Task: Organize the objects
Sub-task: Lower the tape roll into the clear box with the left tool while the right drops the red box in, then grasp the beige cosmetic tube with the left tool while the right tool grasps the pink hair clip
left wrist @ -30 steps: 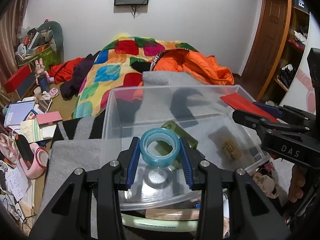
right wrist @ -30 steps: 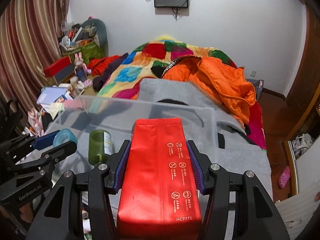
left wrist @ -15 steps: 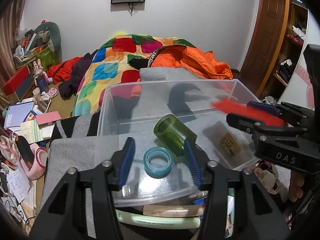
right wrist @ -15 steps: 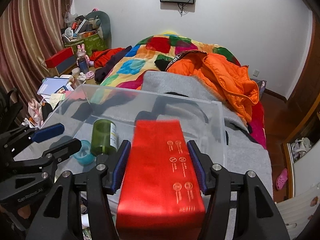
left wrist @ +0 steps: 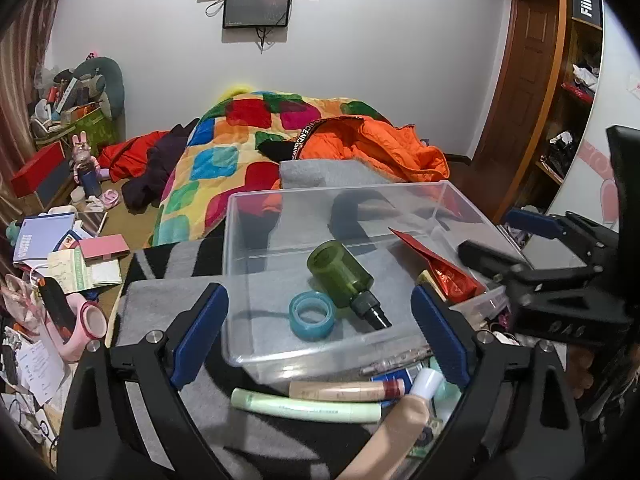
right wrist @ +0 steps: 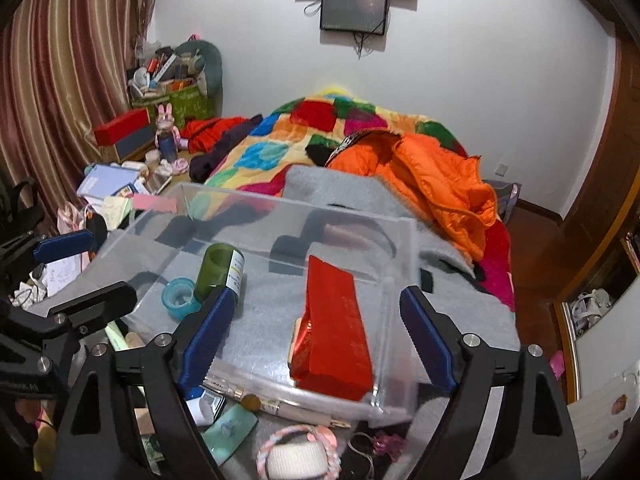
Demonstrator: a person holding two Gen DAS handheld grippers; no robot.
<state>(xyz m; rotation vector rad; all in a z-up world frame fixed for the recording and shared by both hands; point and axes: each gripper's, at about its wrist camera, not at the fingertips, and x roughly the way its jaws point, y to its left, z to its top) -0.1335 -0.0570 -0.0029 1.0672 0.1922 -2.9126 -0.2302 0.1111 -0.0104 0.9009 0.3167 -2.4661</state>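
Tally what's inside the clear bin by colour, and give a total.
In the clear bin:
Blue: 1, tape roll
Green: 1, bottle
Red: 1, packet
Total: 3

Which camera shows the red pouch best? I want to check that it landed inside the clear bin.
The right wrist view: the red pouch lies lengthwise and whole inside the clear bin. The left wrist view shows the pouch only edge-on at the bin's right side.

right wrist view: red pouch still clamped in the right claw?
No. The red pouch lies inside the clear bin, and the right claw, opening, has both pads standing clear of it.
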